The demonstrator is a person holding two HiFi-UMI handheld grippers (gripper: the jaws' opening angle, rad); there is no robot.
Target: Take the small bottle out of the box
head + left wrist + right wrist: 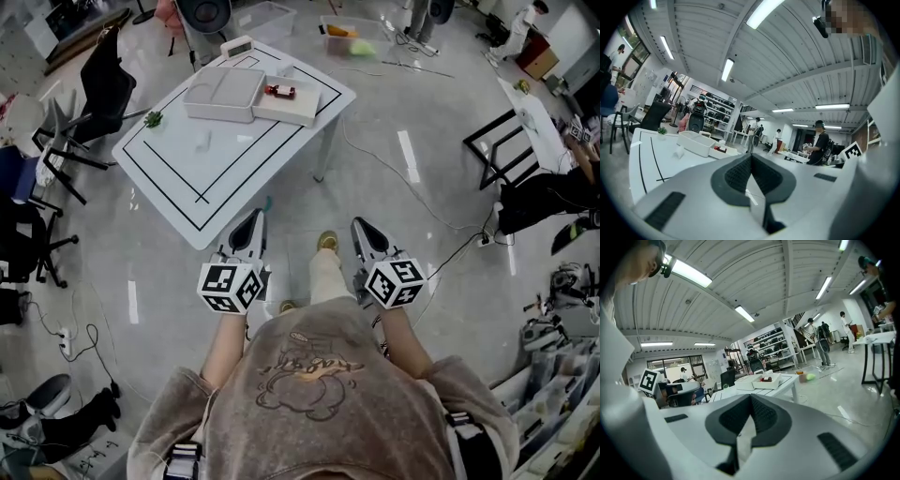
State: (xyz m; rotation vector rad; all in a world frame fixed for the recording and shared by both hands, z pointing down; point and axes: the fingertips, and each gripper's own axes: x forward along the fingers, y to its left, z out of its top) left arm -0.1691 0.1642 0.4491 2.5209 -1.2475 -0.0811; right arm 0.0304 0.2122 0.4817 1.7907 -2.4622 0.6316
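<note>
Fingers point(736, 176) of the left gripper point(257, 218) are pressed together with nothing between them. The right gripper point(362, 226) is closed the same way, its fingers point(764, 414) empty. Both are held out level over a glossy grey floor point(422, 141), short of the table point(187, 173).

That table is white, marked with black lines, and stands in a large workroom with a ribbed ceiling and strip lights. Black chairs stand to its left, and cables trail across the floor. Several people stand at benches in the distance.

On the table are one box point(298, 112), one tray point(223, 94) touching the box's left side, one bottle point(280, 91) and one small green plant point(153, 119) near the left edge. Two grippers are in view, each carrying one marker cube.

The bottle, red and dark, sits inside the box at the table's far right corner. It is well apart from both sets of fingers, ahead of them across the whole tabletop. In the head view it falls between the lines of the two grippers, nearer the left one's.
</note>
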